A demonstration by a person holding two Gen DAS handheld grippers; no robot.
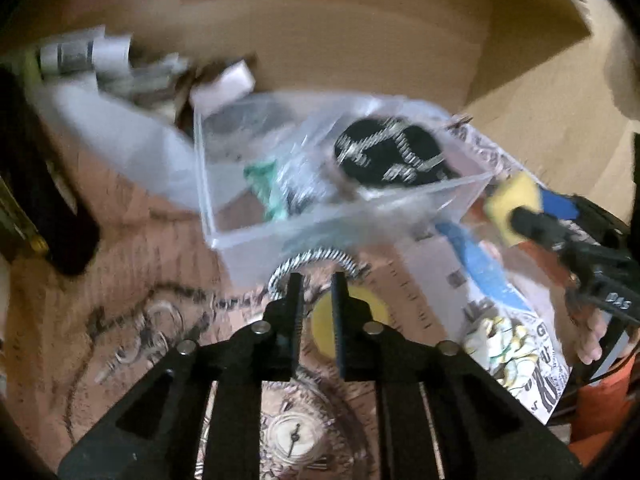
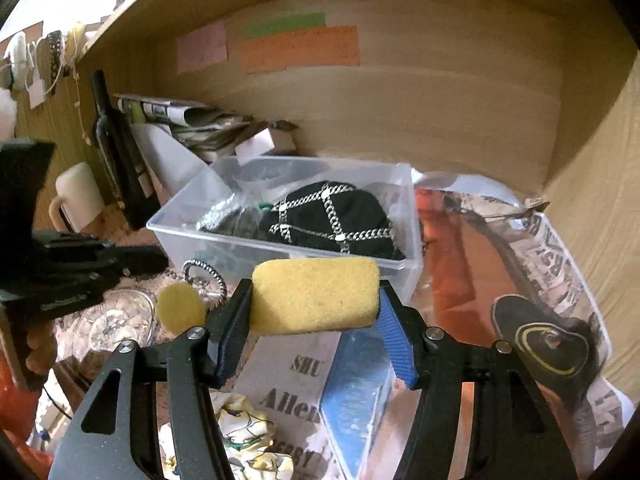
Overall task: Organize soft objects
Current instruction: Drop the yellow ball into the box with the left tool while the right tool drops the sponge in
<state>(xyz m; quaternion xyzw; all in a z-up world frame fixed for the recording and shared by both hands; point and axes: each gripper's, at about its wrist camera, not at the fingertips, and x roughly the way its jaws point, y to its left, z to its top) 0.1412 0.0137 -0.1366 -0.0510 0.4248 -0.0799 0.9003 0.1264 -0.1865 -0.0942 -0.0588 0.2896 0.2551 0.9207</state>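
A clear plastic bin [image 2: 188, 236] stands on the table and holds a black cap with silver chain pattern [image 2: 332, 216] and a green cloth [image 1: 264, 188]. My right gripper [image 2: 316, 304] is shut on a yellow sponge [image 2: 316, 296], held just in front of the bin's near wall; it also shows in the left wrist view [image 1: 512, 208]. My left gripper [image 1: 316, 292] is empty with jaws a narrow gap apart, just before the bin [image 1: 320, 224]. A round yellow sponge pad [image 1: 348, 324] and a striped cord loop [image 1: 316, 260] lie under it.
A crumpled white and yellow cloth [image 2: 248, 436] lies near the front. A blue item [image 2: 356, 392] and printed newspaper [image 2: 560, 280] cover the table's right. A dark bottle [image 2: 112, 148], a white mug [image 2: 76, 196] and paper rolls [image 2: 176, 114] stand at back left. Wooden walls enclose the back and right.
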